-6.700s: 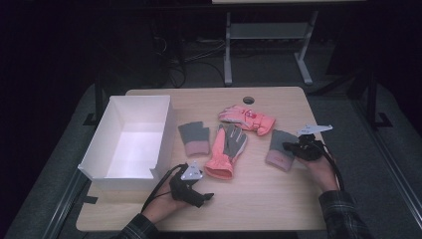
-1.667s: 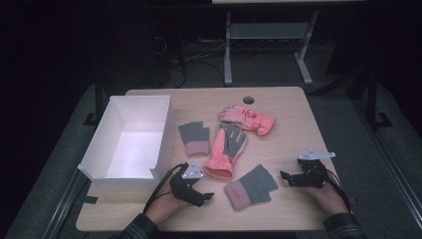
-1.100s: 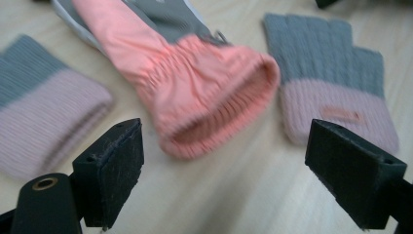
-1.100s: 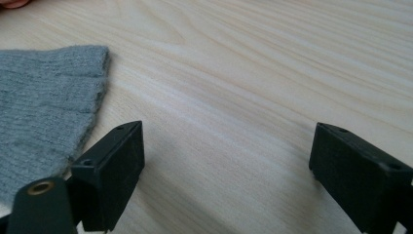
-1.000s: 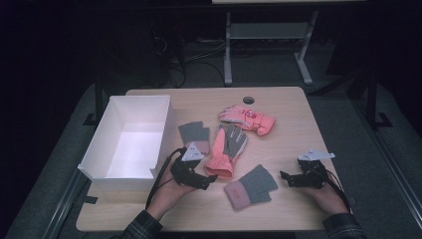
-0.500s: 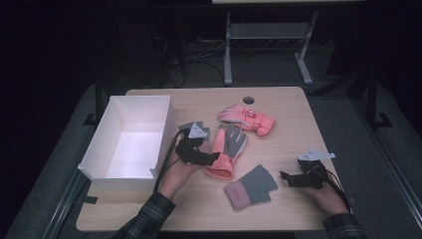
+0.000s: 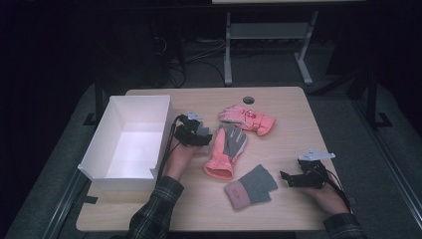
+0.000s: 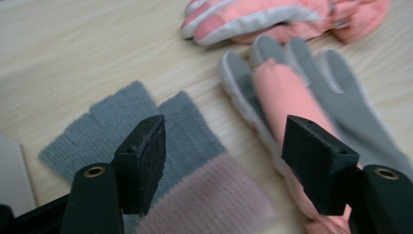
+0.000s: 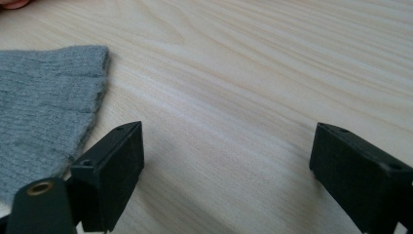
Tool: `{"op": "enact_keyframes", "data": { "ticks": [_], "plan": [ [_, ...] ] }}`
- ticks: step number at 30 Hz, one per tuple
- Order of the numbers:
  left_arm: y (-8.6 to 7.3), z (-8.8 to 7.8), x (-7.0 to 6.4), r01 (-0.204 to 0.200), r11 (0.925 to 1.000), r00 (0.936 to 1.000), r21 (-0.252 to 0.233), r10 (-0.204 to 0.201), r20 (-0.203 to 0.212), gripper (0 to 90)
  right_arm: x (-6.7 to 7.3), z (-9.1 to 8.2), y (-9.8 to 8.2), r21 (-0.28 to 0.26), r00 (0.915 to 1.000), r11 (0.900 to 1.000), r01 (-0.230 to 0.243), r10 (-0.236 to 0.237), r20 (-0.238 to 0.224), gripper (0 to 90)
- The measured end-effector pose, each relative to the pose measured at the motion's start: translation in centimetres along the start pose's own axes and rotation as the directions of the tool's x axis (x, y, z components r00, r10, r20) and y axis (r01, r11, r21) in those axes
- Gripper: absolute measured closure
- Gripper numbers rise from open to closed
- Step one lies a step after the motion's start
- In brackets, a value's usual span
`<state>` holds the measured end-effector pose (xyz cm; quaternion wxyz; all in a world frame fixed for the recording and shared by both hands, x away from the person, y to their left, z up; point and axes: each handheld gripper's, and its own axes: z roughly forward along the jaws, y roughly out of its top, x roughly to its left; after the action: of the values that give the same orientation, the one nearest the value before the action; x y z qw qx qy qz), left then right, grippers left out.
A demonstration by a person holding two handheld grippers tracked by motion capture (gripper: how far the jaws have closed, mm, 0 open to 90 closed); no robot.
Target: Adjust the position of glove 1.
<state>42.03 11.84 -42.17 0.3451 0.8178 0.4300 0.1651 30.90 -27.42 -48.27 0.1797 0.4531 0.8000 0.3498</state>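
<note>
Left hand-held gripper poised low over grey knit mitten with pink cuff, jaws apart and just closing, cuff between them, pads not yet pressing. Mitten flat on counter, between white box and pink-and-grey glove. Right hand-held gripper spread wide, resting near second grey mitten, just beside its edge, holding nothing.

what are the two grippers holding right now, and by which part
Nothing is held. The left gripper has its jaws astride the grey knit glove near its pink cuff, closing but not yet pressing. The right gripper is open over bare table.
</note>
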Motion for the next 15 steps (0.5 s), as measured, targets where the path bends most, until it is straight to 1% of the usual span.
{"op": "enact_keyframes", "data": {
  "ticks": [1,2,4,6,7,8,10,11,12,14,15],
  "plan": [
    [0.0,0.3,0.1,0.007,0.9999,1.0000,0.009,-0.007,-0.006,33.9,0.0,0.0,0.0,0.000,1.0000,1.000,0.000,0.000,0.000,12.0],
    [-0.1,0.7,0.2,0.004,0.9998,0.9999,0.017,-0.003,-0.011,33.9,0.0,0.0,0.0,0.000,1.0000,1.000,0.000,0.000,0.000,12.0],
    [-0.1,1.2,0.3,0.001,0.9993,0.9994,0.038,0.001,-0.035,34.3,0.0,0.0,0.0,0.000,1.0000,1.000,0.001,-0.001,0.001,12.0],
    [-0.3,1.6,0.6,0.008,0.9991,0.9985,0.043,-0.006,-0.054,34.2,0.0,0.0,0.0,0.000,1.0000,1.000,0.001,-0.001,0.000,12.0],
    [-0.3,1.8,0.6,0.019,0.9989,0.9975,0.043,-0.016,-0.069,34.2,0.0,0.0,0.0,0.000,1.0000,1.000,0.001,-0.001,0.000,12.0],
    [-0.4,1.9,0.7,0.020,0.9988,0.9968,0.044,-0.016,-0.078,34.0,0.0,0.0,0.0,-0.001,1.0000,1.000,0.000,0.000,0.001,12.0],
    [-0.5,2.2,0.8,0.023,0.9984,0.9968,0.052,-0.019,-0.077,34.5,0.0,0.0,0.0,-0.001,1.0000,1.000,-0.003,0.003,0.000,11.9],
    [-0.6,2.4,0.9,0.018,0.9985,0.9946,0.052,-0.012,-0.103,34.5,0.0,0.0,0.0,0.000,1.0000,1.000,0.001,-0.001,0.000,11.8],
    [-0.6,2.4,0.9,0.018,0.9985,0.9946,0.052,-0.012,-0.103,34.5,0.0,0.0,0.0,0.000,1.0000,1.000,0.001,-0.001,0.000,11.8],
    [-0.7,2.6,1.1,0.030,0.9982,0.9932,0.053,-0.024,-0.114,34.4,0.0,0.0,0.0,0.000,1.0000,1.000,0.003,-0.003,-0.001,11.7],
    [-0.9,2.9,1.3,0.034,0.9973,0.9935,0.065,-0.026,-0.111,34.4,0.1,0.0,0.0,0.000,1.0000,1.000,-0.001,0.001,-0.001,11.7]
  ]
}}
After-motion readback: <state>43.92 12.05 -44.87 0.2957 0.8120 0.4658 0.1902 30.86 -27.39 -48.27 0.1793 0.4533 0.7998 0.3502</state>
